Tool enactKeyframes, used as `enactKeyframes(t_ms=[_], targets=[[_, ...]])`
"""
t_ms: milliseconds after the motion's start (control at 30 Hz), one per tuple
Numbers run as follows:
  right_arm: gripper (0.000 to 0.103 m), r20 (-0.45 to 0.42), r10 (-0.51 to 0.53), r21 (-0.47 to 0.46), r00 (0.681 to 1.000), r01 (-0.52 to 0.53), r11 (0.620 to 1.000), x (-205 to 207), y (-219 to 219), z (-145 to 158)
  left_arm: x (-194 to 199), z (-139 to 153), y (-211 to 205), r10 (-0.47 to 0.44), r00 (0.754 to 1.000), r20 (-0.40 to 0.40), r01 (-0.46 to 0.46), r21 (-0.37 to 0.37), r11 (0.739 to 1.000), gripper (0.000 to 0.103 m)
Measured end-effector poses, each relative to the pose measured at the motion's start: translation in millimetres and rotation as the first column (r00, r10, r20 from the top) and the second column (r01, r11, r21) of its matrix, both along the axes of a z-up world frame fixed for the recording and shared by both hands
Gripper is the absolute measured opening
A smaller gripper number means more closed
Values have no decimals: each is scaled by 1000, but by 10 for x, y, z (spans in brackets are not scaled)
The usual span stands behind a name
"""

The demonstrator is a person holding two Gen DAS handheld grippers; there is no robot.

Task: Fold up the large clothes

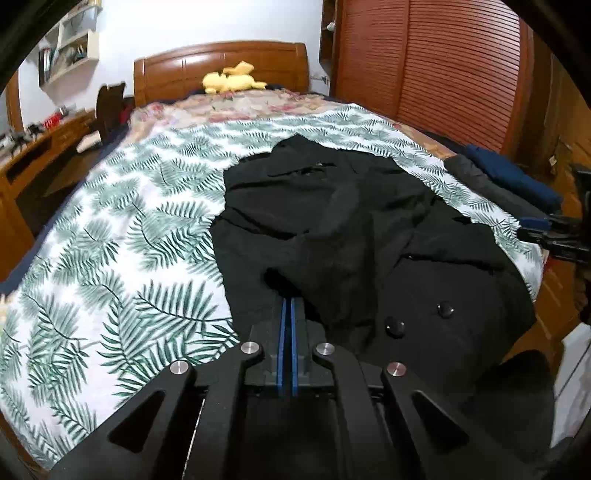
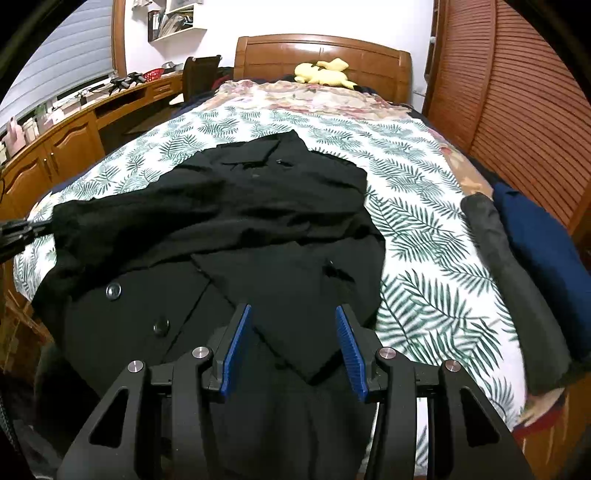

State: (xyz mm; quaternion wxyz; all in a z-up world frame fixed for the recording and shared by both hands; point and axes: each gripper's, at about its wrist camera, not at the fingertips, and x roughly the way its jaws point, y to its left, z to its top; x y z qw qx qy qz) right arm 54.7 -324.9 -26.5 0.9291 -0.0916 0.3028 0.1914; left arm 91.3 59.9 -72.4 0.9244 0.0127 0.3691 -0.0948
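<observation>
A wooden headboard is standing against a white wall, with a wall shelf hanging to its left. A long wooden desk is running along the left side under a window blind. Reddish slatted wardrobe doors are closing off the right side.
</observation>
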Motion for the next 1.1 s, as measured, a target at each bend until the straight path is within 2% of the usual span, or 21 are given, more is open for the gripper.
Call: enactKeyframes(t_ms=[100,167,233,300,333,433,700,867,900,967,1000,1033,1100], targets=[[48,-5,-1,14,1000,1,1000,-108,-72,-7,-31,-23,22,9,1000,-13,-10,-27,1000,3],[48,-3,5,18,1000,-5,1000,-164,-123,-1,-72,-20,22,34,999,-10,-34,-24,999,17],[48,2,13,19,1000,-13,1000,-199,-184,14,-151,1,24,52,999,7,-51,-43,998,48],[48,13,17,15,1000,-17,1000,-264,-233,17,-200,15,28,63,998,12,-62,-67,996,58],[48,16,19,17,1000,-19,1000,-297,-263,13,-226,17,18,74,997,17,-72,-66,995,59],[48,12,23,40,1000,-24,999,-358,-329,-25,-241,-16,-49,77,997,19,-76,-36,996,59],[48,-21,22,53,1000,-21,998,-467,-344,-120,-155,-213,-109,50,998,-33,-51,-29,998,59],[48,-51,14,50,999,-12,999,-414,-303,-160,-65,-367,-70,35,997,-73,-38,-34,999,48],[48,-56,13,48,998,-11,999,-384,-287,-163,-39,-396,-59,31,996,-81,-34,-42,999,42],[48,-61,7,44,998,-4,999,-319,-248,-161,13,-453,-55,10,995,-102,-17,-67,998,25],[48,-63,5,43,998,-2,999,-285,-227,-155,30,-470,-61,-2,994,-107,-6,-73,997,13],[48,-65,2,43,998,1,999,-248,-201,-146,34,-478,-71,-8,994,-107,0,-75,997,6],[48,-65,1,38,998,1,999,-195,-138,-134,2,-440,-105,-29,995,-94,21,-81,996,5]])
